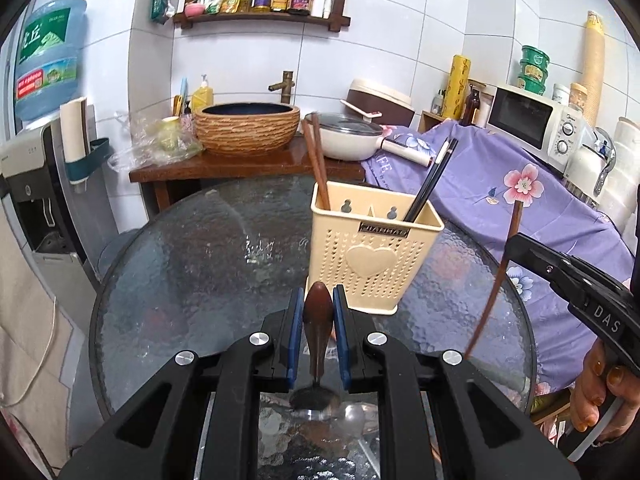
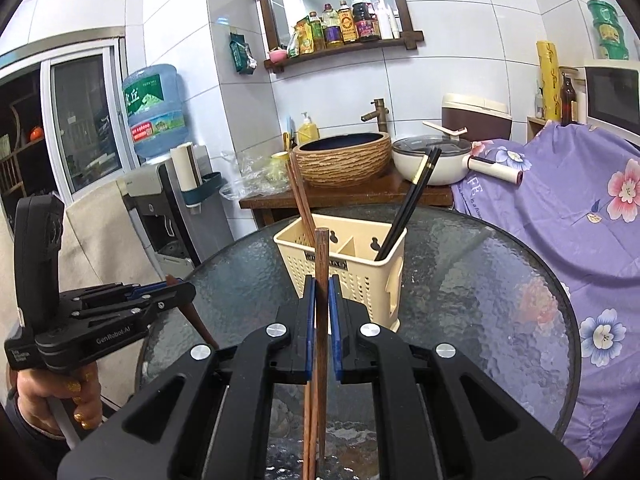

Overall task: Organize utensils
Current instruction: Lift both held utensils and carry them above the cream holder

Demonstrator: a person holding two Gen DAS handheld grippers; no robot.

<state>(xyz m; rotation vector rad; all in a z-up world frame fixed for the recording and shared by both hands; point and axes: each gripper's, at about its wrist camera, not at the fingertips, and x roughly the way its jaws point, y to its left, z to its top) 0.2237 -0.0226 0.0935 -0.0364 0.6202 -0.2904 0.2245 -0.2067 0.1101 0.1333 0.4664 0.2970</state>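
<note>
A cream utensil holder (image 1: 374, 254) with a heart on its front stands on the round glass table (image 1: 192, 264); it also shows in the right wrist view (image 2: 348, 272). Brown chopsticks (image 1: 316, 160) stand in its left compartment and black chopsticks (image 1: 434, 178) in its right. My left gripper (image 1: 318, 300) is shut on a dark wooden spoon (image 1: 318, 328), just in front of the holder. My right gripper (image 2: 320, 284) is shut on a pair of brown wooden chopsticks (image 2: 320, 264), held upright in front of the holder's left compartment.
Behind the table stands a wooden counter (image 1: 224, 166) with a woven basin (image 1: 248, 128) and a white pan (image 1: 348, 136). A purple flowered cloth (image 1: 520, 184) covers the right side, with a microwave (image 1: 532, 124) behind. A water dispenser (image 1: 36, 176) stands at the left.
</note>
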